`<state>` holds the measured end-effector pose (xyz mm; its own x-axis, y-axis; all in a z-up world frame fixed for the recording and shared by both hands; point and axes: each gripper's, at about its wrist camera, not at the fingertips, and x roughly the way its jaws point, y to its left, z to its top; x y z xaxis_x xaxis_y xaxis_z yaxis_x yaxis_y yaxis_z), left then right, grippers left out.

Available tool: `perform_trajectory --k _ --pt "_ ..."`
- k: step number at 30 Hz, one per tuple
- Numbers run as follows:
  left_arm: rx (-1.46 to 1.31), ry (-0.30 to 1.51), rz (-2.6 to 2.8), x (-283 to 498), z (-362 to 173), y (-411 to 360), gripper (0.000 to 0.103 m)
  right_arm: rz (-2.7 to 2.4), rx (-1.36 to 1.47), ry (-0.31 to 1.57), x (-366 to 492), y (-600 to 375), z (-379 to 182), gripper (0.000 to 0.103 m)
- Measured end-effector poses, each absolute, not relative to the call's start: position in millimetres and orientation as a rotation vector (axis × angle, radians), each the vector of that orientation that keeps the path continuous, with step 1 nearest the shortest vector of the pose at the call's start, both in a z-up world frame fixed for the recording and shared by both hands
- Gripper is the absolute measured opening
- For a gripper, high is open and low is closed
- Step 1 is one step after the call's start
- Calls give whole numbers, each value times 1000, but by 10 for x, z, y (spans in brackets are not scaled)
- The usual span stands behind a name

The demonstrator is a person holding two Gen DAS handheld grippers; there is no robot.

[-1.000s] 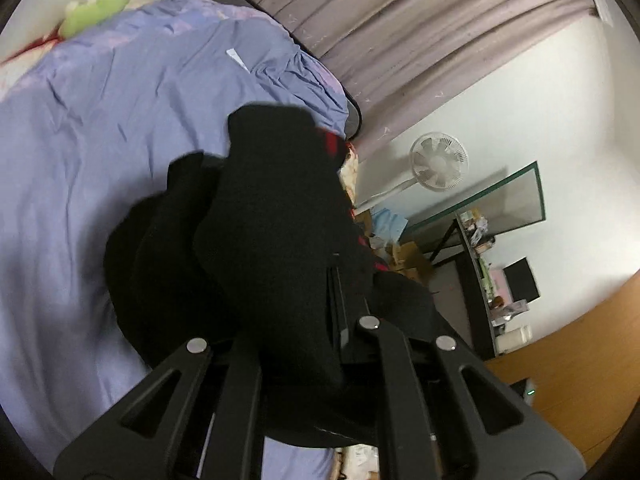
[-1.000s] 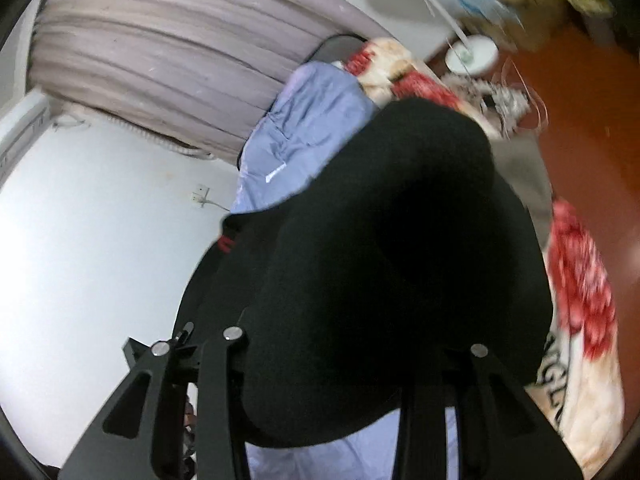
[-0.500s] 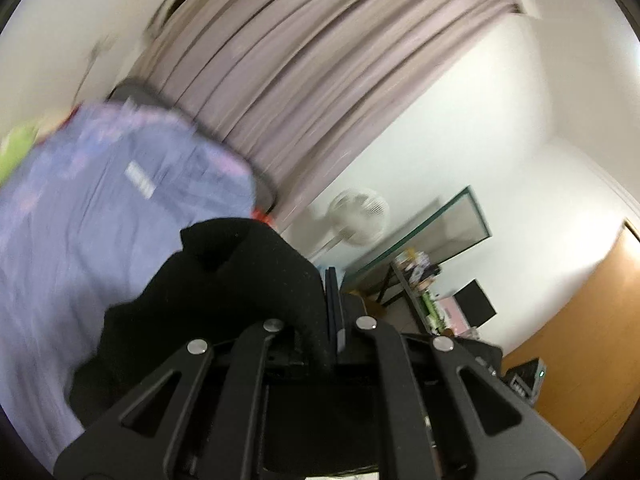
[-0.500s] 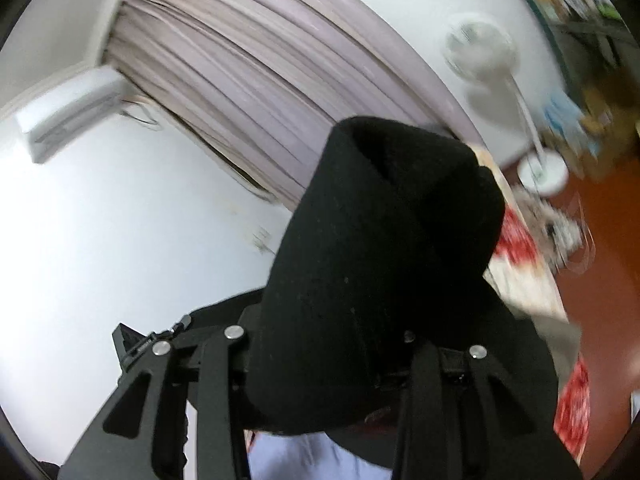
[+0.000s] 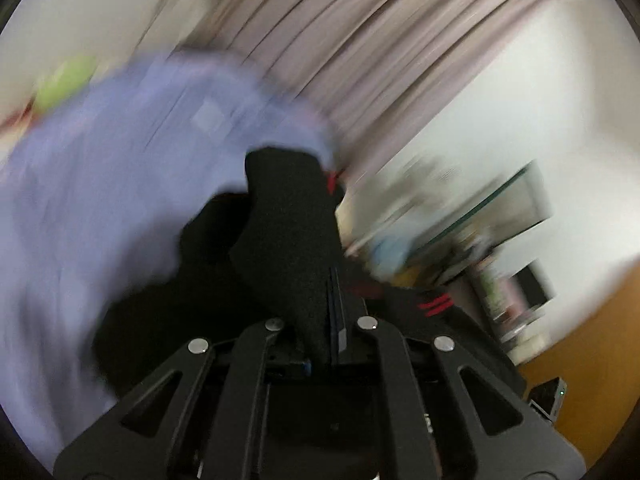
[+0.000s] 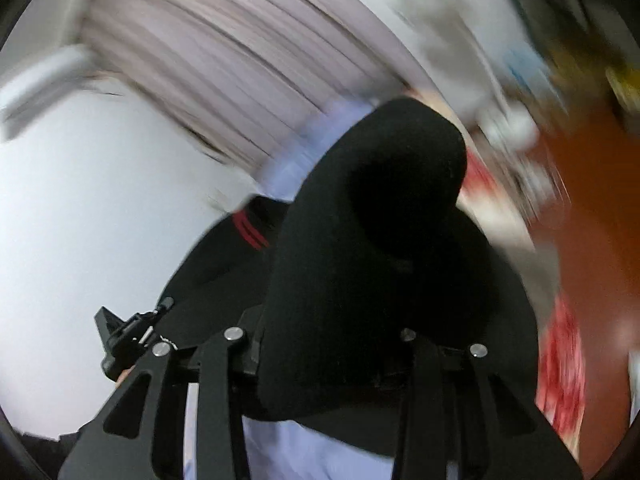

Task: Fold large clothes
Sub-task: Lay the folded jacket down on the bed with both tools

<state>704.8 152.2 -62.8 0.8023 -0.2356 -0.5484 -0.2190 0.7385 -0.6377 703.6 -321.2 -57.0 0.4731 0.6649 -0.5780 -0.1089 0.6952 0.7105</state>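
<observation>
Step in hand: I am carrying the black garment [image 5: 288, 240] in the air, one edge in each claw, to spread it on the bed [image 5: 100, 184]; I judge no fold has been made yet.

Left claw [image 5: 320, 320]: nearly together, clamped on a thin ridge of the garment that stands up between the fingers.

Right claw [image 6: 324, 344]: part way apart, clamped on a thick, rolled bunch of the same cloth, which fills the gap between the fingers.

Garment: hanging between my two claws above the bed, its bulk sagging towards the lavender sheet; a cuff with red stripes [image 6: 250, 232] shows on the side of the garment towards my left claw.

Bed: below and ahead of the garment, with the curtain [image 5: 360, 52] behind its far end; everything around is smeared by motion.

Next move calls for: drawing my claws apart so the cloth goes taut, then lowering it flat onto the bed with both grips kept firm.

Watch for: the thick bunch slipping from my right claw, in my judgement.
</observation>
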Motion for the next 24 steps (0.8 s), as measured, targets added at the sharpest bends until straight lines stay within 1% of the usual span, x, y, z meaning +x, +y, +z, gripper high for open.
perform_trajectory --k 1,2,3,5,6,7,8,9,11,12,14,16,18,19,20,21,22,23,24 --pt "-744 714 13 7056 -878 1509 11 486 724 1027 7011 -3291 -917 37" --pt "-756 756 26 7047 -1117 1512 17 464 768 1050 7022 -3343 -1109 37" --pt "-782 785 24 7047 -1267 1538 19 447 834 1066 7012 -3413 -1309 38" --pt "-809 819 8 7079 -1399 1563 23 447 891 1093 7023 -3446 -1473 43" --pt "-798 835 1 7107 -1403 1576 23 448 881 1098 7011 -3459 -1480 45" --pt "-778 848 -7 7121 -1388 1585 25 444 866 1099 7022 -3494 -1480 55" --pt "-737 870 -17 7126 -1317 1590 30 430 849 1092 6968 -3543 -1385 60" --pt "-717 884 -15 7122 -1266 1614 34 417 841 1093 6933 -3587 -1297 62" --pt "-625 924 41 7066 -1105 1627 60 379 798 1096 6810 -3654 -1056 62" --pt "-583 929 65 6995 -1002 1643 62 364 755 1081 6757 -3710 -892 62" --pt "-530 885 29 6861 -702 1639 62 339 640 1019 6686 -3735 -418 63" --pt "-464 822 -16 6766 -415 1594 63 366 518 946 6547 -3623 -64 62" --pt "-367 782 -92 6813 -196 1445 63 407 426 941 6507 -3431 41 45" --pt "-339 785 -114 6865 -183 1383 63 428 361 956 6535 -3258 51 32" --pt "-295 794 -128 6978 -203 1287 60 431 324 966 6571 -3160 58 25" --pt "-269 800 -130 7073 -252 1239 55 419 295 979 6616 -3068 -18 21" --pt "-252 814 -131 7172 -333 1214 40 404 288 994 6654 -3027 -96 18" --pt "-238 865 -113 7354 -500 1198 32 367 288 1032 6738 -2992 -280 18" --pt "-251 909 -100 7489 -638 1213 29 334 293 1061 6804 -2995 -446 17"
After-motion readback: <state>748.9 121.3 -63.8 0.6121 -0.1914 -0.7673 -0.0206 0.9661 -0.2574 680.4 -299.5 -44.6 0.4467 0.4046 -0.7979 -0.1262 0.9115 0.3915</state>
